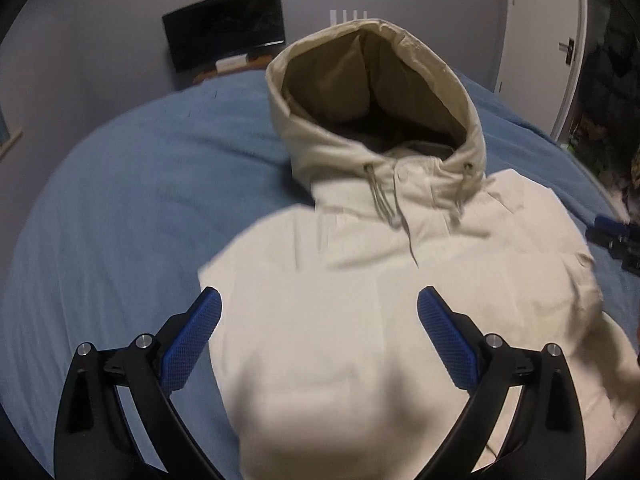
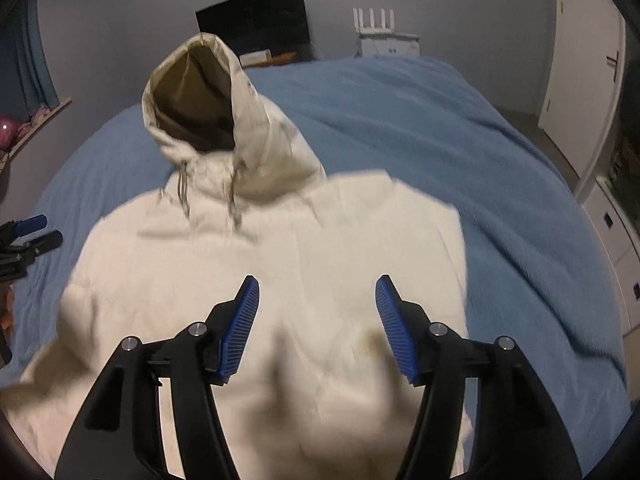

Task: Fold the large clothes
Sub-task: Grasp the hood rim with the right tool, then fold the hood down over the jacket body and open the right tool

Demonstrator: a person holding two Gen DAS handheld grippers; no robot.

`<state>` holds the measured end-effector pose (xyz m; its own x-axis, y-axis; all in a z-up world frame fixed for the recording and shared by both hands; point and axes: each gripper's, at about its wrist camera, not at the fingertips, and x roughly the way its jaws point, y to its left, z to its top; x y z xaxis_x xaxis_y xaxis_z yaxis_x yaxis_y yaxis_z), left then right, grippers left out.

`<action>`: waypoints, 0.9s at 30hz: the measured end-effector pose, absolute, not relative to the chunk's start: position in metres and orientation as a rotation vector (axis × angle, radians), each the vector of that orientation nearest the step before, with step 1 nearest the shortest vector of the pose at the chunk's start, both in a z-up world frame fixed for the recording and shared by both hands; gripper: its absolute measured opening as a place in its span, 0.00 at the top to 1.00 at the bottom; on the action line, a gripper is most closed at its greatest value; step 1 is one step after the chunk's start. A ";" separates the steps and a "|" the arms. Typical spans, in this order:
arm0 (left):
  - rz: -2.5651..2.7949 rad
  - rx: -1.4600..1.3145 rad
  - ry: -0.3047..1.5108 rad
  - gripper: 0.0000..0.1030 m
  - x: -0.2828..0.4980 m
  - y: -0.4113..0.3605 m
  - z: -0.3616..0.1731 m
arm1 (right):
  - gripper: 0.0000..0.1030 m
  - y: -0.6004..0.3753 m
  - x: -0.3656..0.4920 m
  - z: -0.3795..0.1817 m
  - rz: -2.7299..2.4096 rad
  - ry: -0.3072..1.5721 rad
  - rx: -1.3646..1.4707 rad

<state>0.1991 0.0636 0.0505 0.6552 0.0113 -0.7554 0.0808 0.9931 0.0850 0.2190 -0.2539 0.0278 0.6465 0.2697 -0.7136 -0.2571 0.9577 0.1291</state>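
Observation:
A cream hooded jacket (image 1: 400,248) lies front up on the blue bed cover (image 1: 120,200), sleeves folded in, with its hood (image 1: 376,80) standing open toward the far end. My left gripper (image 1: 319,296) hovers open over the jacket's left lower part, with nothing between its blue pads. In the right wrist view the same jacket (image 2: 280,240) fills the middle, and my right gripper (image 2: 318,284) hangs open above its right lower part, holding nothing. Each gripper shows in the other's view: the right gripper (image 1: 616,236) at the right edge, the left gripper (image 2: 28,236) at the left edge.
The blue cover (image 2: 480,140) spreads wide to the right of the jacket. A dark screen (image 2: 256,24) and a white router (image 2: 386,34) stand beyond the bed's far end. A white door (image 2: 580,60) and white drawers (image 2: 616,232) line the right side.

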 end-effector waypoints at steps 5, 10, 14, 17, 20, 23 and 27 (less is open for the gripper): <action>-0.053 0.108 0.870 0.08 0.241 0.057 0.041 | 0.44 -0.231 0.266 0.042 0.310 0.760 0.056; -0.032 0.069 0.899 0.08 0.268 0.065 0.024 | 0.44 -0.198 0.313 0.047 0.332 0.748 0.056; -0.015 0.066 0.923 0.08 0.278 0.076 0.011 | 0.44 -0.165 0.344 0.048 0.354 0.735 0.019; -0.005 0.067 0.939 0.08 0.284 0.084 0.004 | 0.44 -0.146 0.362 0.047 0.353 0.732 -0.006; -0.006 0.044 0.947 0.08 0.290 0.094 0.000 | 0.44 -0.139 0.374 0.043 0.349 0.741 -0.011; -0.020 0.008 0.928 0.08 0.295 0.102 0.002 | 0.60 -0.140 0.381 0.041 0.347 0.741 -0.003; -0.008 -0.032 0.890 0.08 0.308 0.108 0.008 | 0.88 -0.147 0.375 0.042 0.377 0.702 -0.010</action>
<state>0.3081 0.1082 0.0077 0.6294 -0.0206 -0.7768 -0.0058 0.9995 -0.0312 0.3746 -0.1467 0.0422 0.6990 0.3351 -0.6318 -0.3418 0.9325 0.1165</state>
